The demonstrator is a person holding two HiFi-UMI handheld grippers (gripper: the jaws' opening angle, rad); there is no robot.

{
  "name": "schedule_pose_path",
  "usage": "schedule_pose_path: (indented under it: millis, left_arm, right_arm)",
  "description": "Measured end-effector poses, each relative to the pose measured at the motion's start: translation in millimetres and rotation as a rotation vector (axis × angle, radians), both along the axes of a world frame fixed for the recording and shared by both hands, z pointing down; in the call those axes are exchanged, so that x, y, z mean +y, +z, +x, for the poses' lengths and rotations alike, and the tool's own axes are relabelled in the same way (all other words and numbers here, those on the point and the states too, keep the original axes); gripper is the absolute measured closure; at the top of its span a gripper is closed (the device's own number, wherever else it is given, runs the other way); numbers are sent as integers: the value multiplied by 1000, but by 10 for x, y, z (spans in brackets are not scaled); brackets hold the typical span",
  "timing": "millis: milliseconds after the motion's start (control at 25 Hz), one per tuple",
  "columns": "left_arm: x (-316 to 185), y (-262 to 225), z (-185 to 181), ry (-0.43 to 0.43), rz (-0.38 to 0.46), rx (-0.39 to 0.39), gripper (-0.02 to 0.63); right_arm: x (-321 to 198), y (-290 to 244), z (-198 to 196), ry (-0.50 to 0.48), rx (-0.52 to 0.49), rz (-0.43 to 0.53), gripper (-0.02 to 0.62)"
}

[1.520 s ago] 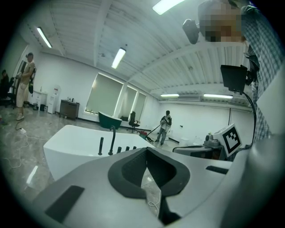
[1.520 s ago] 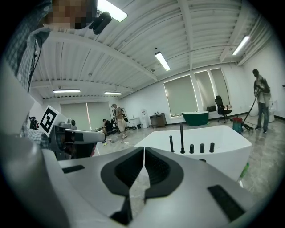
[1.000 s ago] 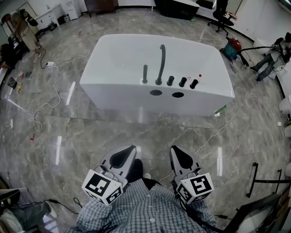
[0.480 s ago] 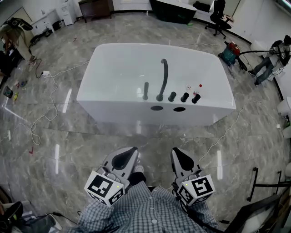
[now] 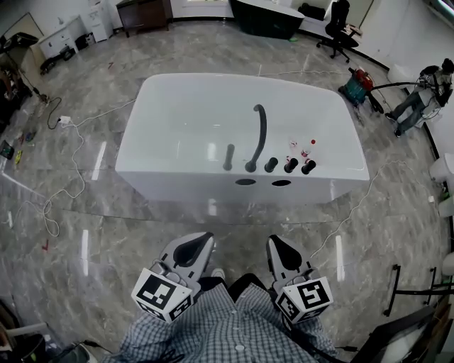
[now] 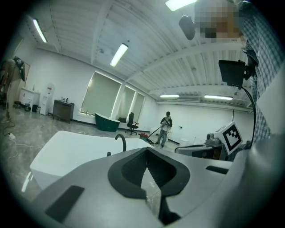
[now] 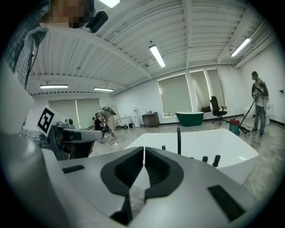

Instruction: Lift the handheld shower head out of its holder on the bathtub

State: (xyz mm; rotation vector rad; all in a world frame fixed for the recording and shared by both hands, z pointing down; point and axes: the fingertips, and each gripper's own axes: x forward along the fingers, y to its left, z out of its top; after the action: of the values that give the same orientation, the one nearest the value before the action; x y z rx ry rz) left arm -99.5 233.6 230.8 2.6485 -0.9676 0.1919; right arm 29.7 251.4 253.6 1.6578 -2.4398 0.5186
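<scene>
Glossy veined floor [image 5: 142,234]; smooth white bathtub [image 5: 184,120] holds a slim dark shower head [image 5: 228,157].

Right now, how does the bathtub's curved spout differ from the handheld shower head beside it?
The spout is much taller than the handheld shower head. The spout curves at the top; the shower head is straight. Both are dark and stand on the bathtub's near rim.

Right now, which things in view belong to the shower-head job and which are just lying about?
Job: bathtub, handheld shower head upright in its holder, left gripper and right gripper, both shut, empty.
Lying about: curved spout, three knobs, floor cables, office chair.
</scene>
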Motion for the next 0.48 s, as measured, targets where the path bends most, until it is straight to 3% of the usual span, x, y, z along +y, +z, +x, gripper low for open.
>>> schedule_pose_path:
  millis: [480]
  left_arm:
    - [-878, 118, 343, -4, -36, -15, 604]
  right_arm:
    - [-956, 96, 421, 21, -22, -7, 577]
